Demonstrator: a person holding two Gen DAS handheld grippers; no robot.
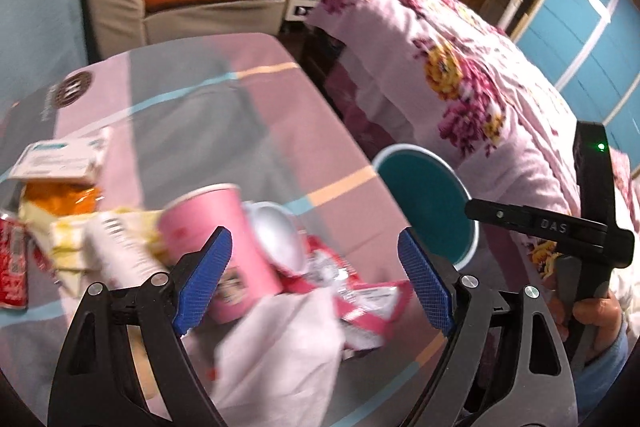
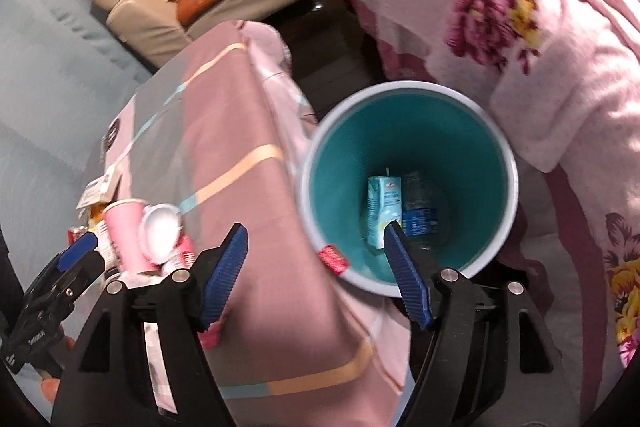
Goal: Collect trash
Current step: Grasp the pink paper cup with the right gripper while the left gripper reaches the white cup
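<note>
The left gripper (image 1: pixel 314 279) hangs over the table (image 1: pixel 256 95) with its blue fingers (image 1: pixel 204 279) spread wide and nothing between the pads. Just beyond and between the fingers lies the trash heap: a pink cup (image 1: pixel 224 247) lying tilted, close to the left finger, with a white lid (image 1: pixel 280 239) right behind it, a pink-and-white wrapper (image 1: pixel 360 303) nearer the right finger, and a white tissue (image 1: pixel 280 347) low between the two. Left of the left finger sit a yellowish wrapper (image 1: pixel 72 251), an orange bag (image 1: pixel 60 197) under a white box (image 1: pixel 60 159), and a red can (image 1: pixel 14 263) at the far edge. Beyond the right finger, off the table edge, stands the teal bin (image 1: pixel 424 203).

The right gripper (image 2: pixel 312 275) is also released, fingers (image 2: pixel 404 275) apart and empty. Its right finger tip overlaps the bin (image 2: pixel 340 155) opening; the left finger is over the table cloth (image 2: pixel 240 167). In the bin, just beyond the right fingertip, stand a light blue carton (image 2: pixel 382 203) and what looks like a clear bottle (image 2: pixel 420 211), though blur makes that uncertain. A small red scrap (image 2: pixel 334 259) sits at the bin's near rim, between the fingers. A floral blanket (image 2: pixel 520 47) lies well to the right of both.
</note>
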